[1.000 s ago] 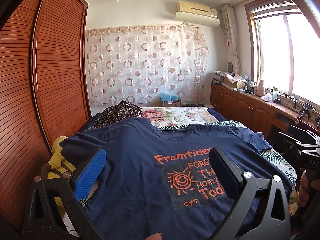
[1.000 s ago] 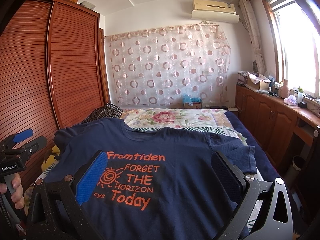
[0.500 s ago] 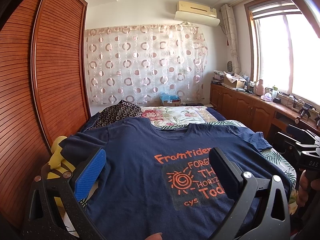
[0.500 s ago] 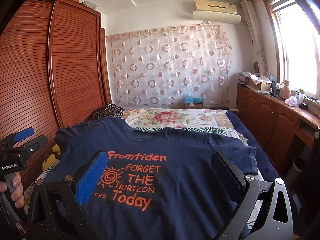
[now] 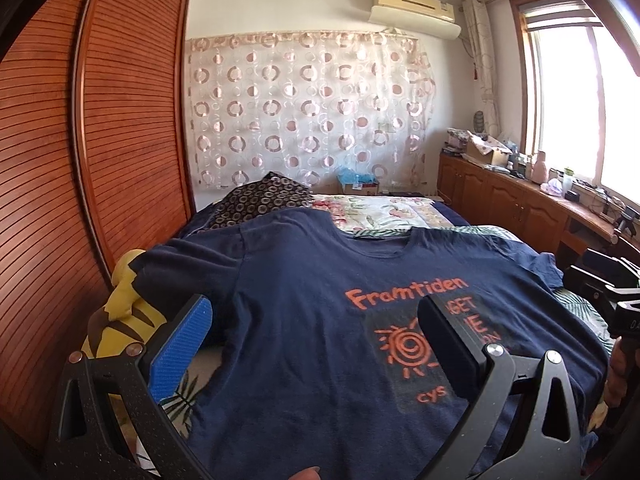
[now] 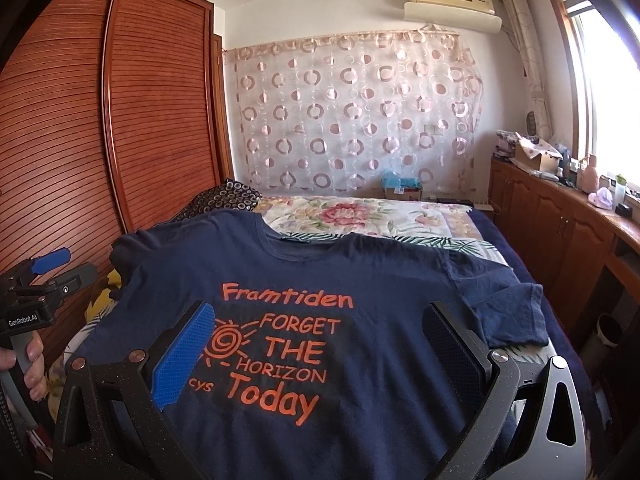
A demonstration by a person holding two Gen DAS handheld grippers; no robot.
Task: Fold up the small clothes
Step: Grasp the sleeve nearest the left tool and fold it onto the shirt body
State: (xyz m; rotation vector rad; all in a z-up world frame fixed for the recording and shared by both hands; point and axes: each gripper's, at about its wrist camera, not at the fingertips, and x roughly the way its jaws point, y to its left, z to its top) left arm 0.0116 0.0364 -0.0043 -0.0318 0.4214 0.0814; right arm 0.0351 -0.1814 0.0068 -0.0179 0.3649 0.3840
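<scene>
Blue ribbed pads line both tools: the left hand-held gripper and the right hand-held gripper each hover with jaws spread wide, holding nothing, above a navy T-shirt. The shirt lies face up and flat on the bed, its orange print readable, collar toward the floral quilt. A yellow plush toy peeks from under its left sleeve, beside the slatted wooden wardrobe.

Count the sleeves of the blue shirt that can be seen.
2. The shirt lies spread face up on the bed. One sleeve lies at the window side, the other sleeve at the wardrobe side, over a yellow toy.
</scene>
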